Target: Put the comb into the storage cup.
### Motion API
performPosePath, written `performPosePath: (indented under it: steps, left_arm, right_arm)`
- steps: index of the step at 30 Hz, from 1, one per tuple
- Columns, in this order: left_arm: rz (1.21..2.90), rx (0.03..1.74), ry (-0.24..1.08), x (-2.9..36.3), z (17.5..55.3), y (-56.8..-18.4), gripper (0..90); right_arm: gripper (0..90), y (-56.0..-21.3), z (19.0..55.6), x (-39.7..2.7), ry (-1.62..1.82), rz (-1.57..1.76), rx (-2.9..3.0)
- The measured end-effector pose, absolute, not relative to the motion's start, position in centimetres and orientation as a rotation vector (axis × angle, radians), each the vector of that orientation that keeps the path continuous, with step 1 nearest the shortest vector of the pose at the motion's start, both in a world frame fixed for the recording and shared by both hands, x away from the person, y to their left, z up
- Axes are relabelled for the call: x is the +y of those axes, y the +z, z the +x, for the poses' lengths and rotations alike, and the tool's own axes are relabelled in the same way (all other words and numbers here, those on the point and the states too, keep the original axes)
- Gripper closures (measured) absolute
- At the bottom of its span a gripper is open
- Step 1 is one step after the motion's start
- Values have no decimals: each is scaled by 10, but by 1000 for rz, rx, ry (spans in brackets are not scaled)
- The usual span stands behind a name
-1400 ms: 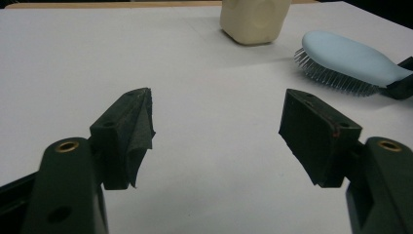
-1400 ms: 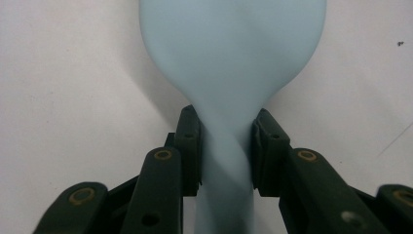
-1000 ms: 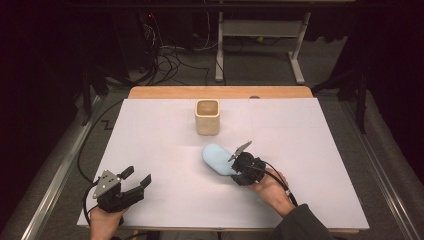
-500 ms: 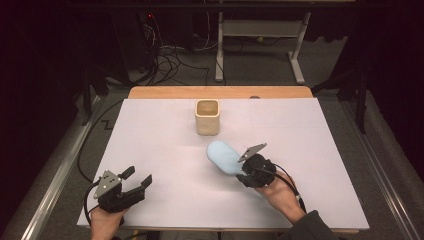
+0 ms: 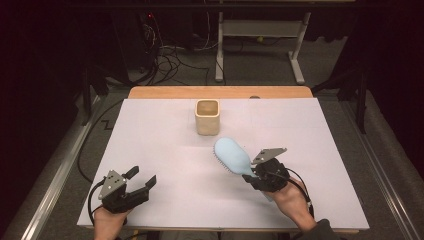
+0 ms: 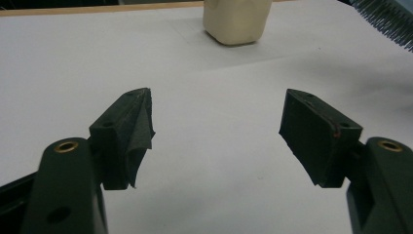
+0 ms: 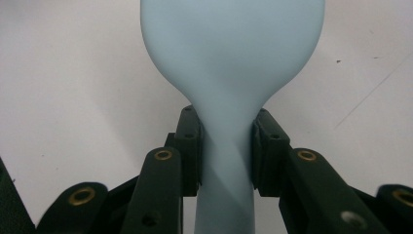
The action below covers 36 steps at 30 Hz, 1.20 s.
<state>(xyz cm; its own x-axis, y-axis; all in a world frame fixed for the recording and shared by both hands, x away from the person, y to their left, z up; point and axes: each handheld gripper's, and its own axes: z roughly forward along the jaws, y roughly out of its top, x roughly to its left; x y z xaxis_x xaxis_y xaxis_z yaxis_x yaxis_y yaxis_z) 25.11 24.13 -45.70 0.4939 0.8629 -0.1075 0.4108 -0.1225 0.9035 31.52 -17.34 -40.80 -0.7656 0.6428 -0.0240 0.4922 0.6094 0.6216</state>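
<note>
A light blue hairbrush (image 5: 233,155) is lifted off the white table, its head pointing up-left and bristles facing down. My right gripper (image 5: 260,173) is shut on the neck of the hairbrush (image 7: 226,78), pads pressing both sides of the handle. A cream square cup (image 5: 207,116) stands upright at the table's middle back, a short way beyond the brush head. My left gripper (image 5: 142,181) rests low at the front left, open with nothing between its pads (image 6: 129,134). From there the cup (image 6: 237,19) shows ahead and the brush bristles (image 6: 387,19) at top right.
A white sheet (image 5: 150,140) covers the table, with a wooden edge (image 5: 220,92) at the back. Cables and a metal frame leg (image 5: 295,60) lie on the floor beyond. Dark rails run along both sides of the table.
My right gripper has carried the hairbrush to the right and up off the table, tilting its head higher. The left gripper has stayed in place.
</note>
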Motion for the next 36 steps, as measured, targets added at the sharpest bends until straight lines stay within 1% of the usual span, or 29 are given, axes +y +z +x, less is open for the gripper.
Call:
performPosePath:
  steps: [11, 19, 25, 36]
  left_arm:
    - [1725, 1065, 536, 233, 252, -448, 289]
    - [1702, 1052, 460, 227, 257, -441, 268]
    - [1727, 1013, 462, 215, 260, -437, 263]
    - [1754, 937, 417, 190, 269, -433, 271]
  right_arm:
    - [703, -401, 299, -187, 1022, 898, 2530]
    - [704, -405, 290, -191, 1080, 888, 2508]
    - [703, -406, 287, -192, 1094, 888, 2489]
    - [703, -411, 287, -190, 1106, 880, 2503]
